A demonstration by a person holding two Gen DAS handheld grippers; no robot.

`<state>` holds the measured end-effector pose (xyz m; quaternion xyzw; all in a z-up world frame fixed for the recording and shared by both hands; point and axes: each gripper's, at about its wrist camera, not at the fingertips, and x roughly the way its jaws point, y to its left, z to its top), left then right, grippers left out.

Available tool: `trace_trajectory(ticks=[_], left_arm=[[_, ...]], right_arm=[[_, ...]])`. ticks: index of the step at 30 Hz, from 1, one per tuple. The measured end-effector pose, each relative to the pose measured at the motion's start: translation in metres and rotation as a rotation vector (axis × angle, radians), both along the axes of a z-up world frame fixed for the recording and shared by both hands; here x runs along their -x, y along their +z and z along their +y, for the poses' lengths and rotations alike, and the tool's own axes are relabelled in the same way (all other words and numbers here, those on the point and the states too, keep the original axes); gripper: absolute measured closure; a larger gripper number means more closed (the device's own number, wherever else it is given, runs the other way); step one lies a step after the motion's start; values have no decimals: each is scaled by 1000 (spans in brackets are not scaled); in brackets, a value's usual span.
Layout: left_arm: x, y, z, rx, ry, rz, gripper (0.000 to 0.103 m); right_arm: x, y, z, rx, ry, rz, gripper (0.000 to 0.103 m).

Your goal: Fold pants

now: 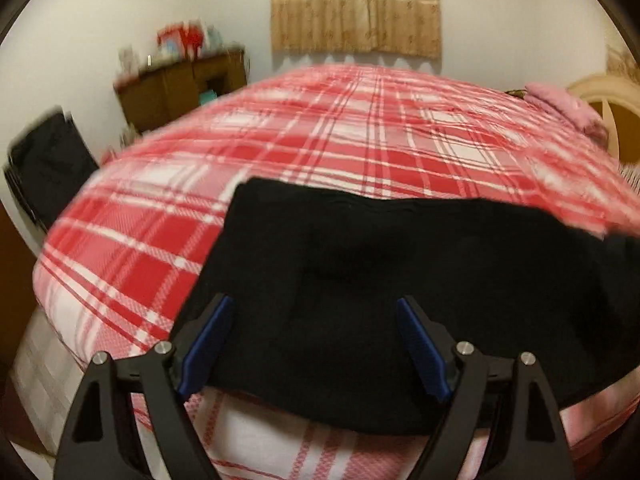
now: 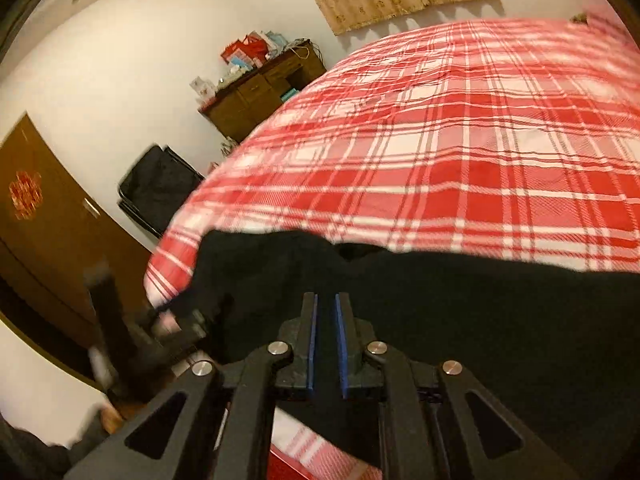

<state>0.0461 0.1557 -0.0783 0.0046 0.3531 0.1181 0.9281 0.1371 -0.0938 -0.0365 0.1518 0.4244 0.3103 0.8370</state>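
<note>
- Where the bed [image 1: 328, 128] meets its near edge, the black pants [image 1: 400, 280] lie flat on the red-and-white plaid cover, folded into a broad dark band.
- Their long axis runs across both views, left to right, along the near edge of the bed; the left end is squared off, while the right end runs out of sight at the frame edge, so which end is the waist cannot be told.
- Part of the cloth hangs slightly over the bed's front edge.
- On the left gripper [image 1: 314, 304] the jaws stand wide apart above the pants, with only the cloth's flat surface seen between the blue pads [image 1: 208, 344]; nothing is pinched.
- On the right gripper [image 2: 325, 300] the jaws are parted by a narrow gap, with no cloth caught between them, hanging over the pants near their left half.
- Against the far wall, a wooden cabinet [image 2: 260, 92] carries red and pale boxes and bags on top; their contents are too small to tell.
- Beside the bed a black suitcase [image 2: 160, 188] leans at the wall.
</note>
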Motion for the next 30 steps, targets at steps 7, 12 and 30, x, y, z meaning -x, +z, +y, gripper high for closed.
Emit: trace_trajectory(ticks=[7,12,30], left_arm=[[-2,-5,-10,-63,7,2,5],[-3,-7,-11,-67,8,-3,4],[-9,-10,-14,-58,14,-1,0]], right_arm=[[-32,7,24,-20,76,-24,26],[-47,-18,56,81,163,25,26],[-69,-37,76,-3,273,142,18]])
